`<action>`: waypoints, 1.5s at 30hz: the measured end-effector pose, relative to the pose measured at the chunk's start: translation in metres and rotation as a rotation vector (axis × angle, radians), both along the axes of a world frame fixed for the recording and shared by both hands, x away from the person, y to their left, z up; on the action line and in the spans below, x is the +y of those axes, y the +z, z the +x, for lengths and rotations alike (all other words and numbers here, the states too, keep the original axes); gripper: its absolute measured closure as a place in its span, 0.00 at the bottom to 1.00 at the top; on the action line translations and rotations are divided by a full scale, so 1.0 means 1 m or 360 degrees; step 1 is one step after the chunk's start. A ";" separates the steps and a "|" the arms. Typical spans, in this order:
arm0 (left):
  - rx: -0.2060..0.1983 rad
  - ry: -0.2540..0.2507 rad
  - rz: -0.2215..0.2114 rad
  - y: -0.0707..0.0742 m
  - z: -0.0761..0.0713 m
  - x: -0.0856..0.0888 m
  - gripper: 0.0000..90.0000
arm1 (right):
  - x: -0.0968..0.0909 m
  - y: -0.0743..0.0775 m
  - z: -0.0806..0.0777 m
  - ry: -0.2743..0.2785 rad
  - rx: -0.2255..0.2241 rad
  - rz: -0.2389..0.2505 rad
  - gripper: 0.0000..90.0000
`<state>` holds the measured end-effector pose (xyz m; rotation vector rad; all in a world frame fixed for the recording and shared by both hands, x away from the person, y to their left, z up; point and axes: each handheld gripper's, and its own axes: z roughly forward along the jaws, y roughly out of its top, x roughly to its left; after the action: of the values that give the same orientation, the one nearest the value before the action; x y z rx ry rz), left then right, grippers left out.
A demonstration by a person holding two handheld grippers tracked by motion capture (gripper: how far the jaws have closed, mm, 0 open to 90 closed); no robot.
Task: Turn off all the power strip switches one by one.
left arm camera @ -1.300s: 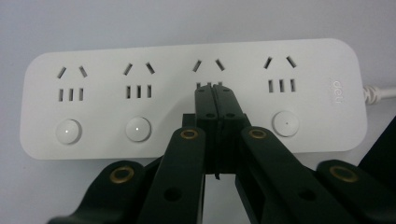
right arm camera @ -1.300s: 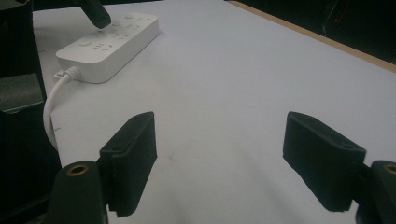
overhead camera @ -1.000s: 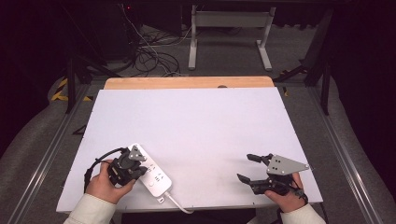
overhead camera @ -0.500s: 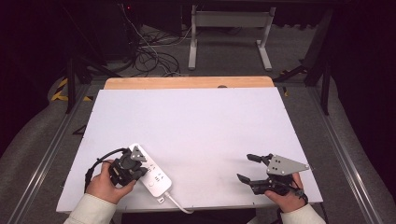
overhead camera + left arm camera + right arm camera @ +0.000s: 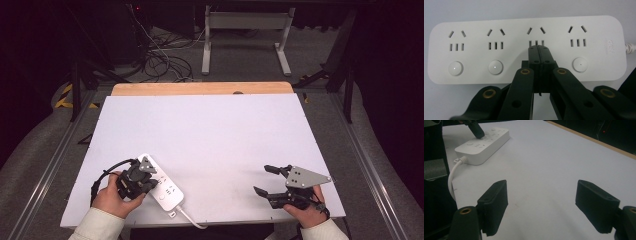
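A white power strip point(image 5: 167, 189) with several sockets and round buttons lies near the table's front left corner. My left gripper point(image 5: 148, 180) is shut, and its joined tips point(image 5: 539, 48) rest on the strip point(image 5: 599, 32) where the third button sits, hiding it. Two buttons to the left and one to the right stay in sight. My right gripper point(image 5: 263, 180) lies low at the front right, open, with nothing between its jaws point(image 5: 544, 195). In the right gripper view the strip point(image 5: 486, 142) lies far left, with the left gripper's dark tips point(image 5: 476, 130) on it.
The strip's white cable point(image 5: 452, 175) runs off the front edge of the white table top point(image 5: 210, 135). A wooden strip point(image 5: 200, 88) borders the far edge. Beyond it are a metal stand point(image 5: 245, 40) and loose cables point(image 5: 160, 60) on the floor.
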<state>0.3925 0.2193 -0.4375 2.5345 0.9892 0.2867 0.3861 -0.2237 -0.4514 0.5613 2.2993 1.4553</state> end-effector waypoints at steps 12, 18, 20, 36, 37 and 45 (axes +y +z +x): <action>-0.0016 0.0000 0.0019 -0.002 -0.001 -0.002 1.00 | 0.000 0.000 0.000 0.0004 -0.0008 0.0001 0.29; -0.0119 0.0021 -0.0109 0.010 -0.007 0.001 1.00 | 0.000 0.000 0.000 0.0004 -0.0008 0.0001 0.29; -0.0169 0.0026 -0.0173 0.023 -0.010 0.003 1.00 | 0.000 0.000 0.001 -0.0003 0.0002 -0.0003 0.29; -0.0217 0.0110 -0.0082 0.021 0.001 0.023 1.00 | 0.000 -0.001 0.001 0.0002 0.0008 0.0000 0.29; -0.0210 0.0112 -0.0085 0.020 0.002 0.024 1.00 | 0.000 -0.001 0.001 0.0001 0.0010 0.0001 0.29; -0.0185 0.0139 -0.0068 0.012 0.009 0.029 1.00 | 0.001 -0.001 0.002 0.0000 0.0011 -0.0003 0.29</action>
<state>0.4019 0.2482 -0.4252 2.4102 1.0509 0.4287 0.3877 -0.2232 -0.4526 0.5668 2.3058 1.4534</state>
